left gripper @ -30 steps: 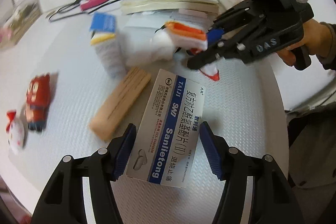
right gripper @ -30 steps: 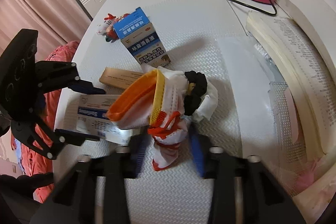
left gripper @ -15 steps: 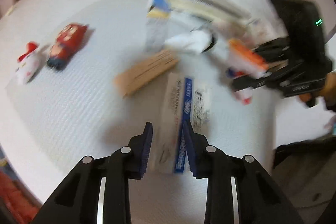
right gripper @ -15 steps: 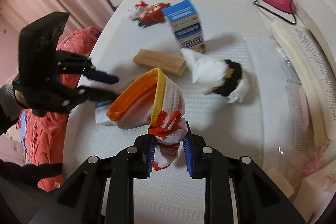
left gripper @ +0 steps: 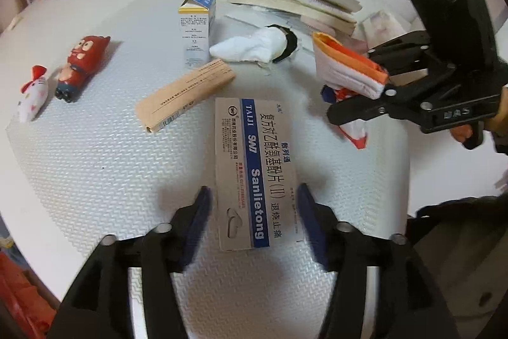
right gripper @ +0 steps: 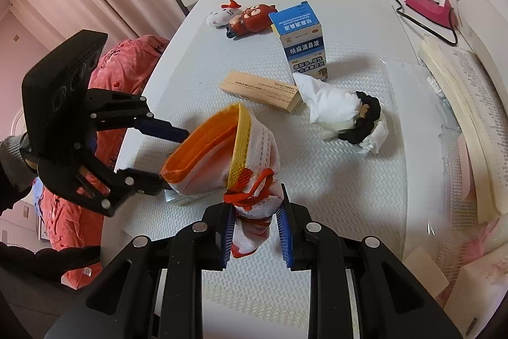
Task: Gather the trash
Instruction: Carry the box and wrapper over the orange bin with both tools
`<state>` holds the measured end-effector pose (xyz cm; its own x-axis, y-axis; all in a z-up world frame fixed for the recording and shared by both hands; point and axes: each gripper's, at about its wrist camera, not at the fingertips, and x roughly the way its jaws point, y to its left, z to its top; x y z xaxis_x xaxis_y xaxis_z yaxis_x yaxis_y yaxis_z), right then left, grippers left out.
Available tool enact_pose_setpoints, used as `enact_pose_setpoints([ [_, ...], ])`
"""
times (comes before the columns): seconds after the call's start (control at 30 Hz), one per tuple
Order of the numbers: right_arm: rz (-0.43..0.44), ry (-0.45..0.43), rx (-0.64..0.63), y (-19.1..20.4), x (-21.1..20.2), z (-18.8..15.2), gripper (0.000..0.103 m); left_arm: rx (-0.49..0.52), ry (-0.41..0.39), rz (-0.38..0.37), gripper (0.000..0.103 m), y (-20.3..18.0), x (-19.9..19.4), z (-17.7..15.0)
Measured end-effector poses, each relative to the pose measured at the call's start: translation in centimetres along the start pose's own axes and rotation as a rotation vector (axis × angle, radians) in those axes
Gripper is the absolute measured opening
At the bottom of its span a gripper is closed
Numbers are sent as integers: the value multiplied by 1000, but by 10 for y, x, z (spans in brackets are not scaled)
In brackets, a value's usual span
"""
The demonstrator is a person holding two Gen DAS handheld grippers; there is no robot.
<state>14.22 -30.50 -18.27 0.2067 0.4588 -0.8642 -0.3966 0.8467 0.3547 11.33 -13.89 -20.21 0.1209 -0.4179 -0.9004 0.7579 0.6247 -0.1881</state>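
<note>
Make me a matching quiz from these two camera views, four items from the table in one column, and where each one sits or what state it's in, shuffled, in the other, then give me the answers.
Column one:
1. flat medicine box
2. blue-topped carton
3. mesh bag
4. crumpled tissue

Column two:
A. standing upright, top flap open
B. gripped at its lower end by the right gripper
C. lying flat between the left gripper's open jaws
D. lying beside a black scrap

Pairs: 1-C, 2-A, 3-B, 4-D
</note>
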Motion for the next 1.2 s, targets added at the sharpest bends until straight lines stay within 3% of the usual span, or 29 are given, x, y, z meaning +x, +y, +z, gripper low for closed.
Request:
enact_pose_setpoints([
  [0.23,1,-1,-6,-1,-1,-4,25,-8,26,53,77,-9,13,2],
  [0.37,3,-1,-14,-2,-2,-5,25,1,23,94,59,-8,15,1],
  [0.53,9,1,-35,2,-3,-4,25,0,34,99,59,-13,12,-3],
  [0.73,28,21,-114,24,-1,5,25,-104,8,107,59,-6,-5,-19],
  [1.2,150,89,-399,141,33,41,25,-365,-65,262,59,16,-92,-120],
])
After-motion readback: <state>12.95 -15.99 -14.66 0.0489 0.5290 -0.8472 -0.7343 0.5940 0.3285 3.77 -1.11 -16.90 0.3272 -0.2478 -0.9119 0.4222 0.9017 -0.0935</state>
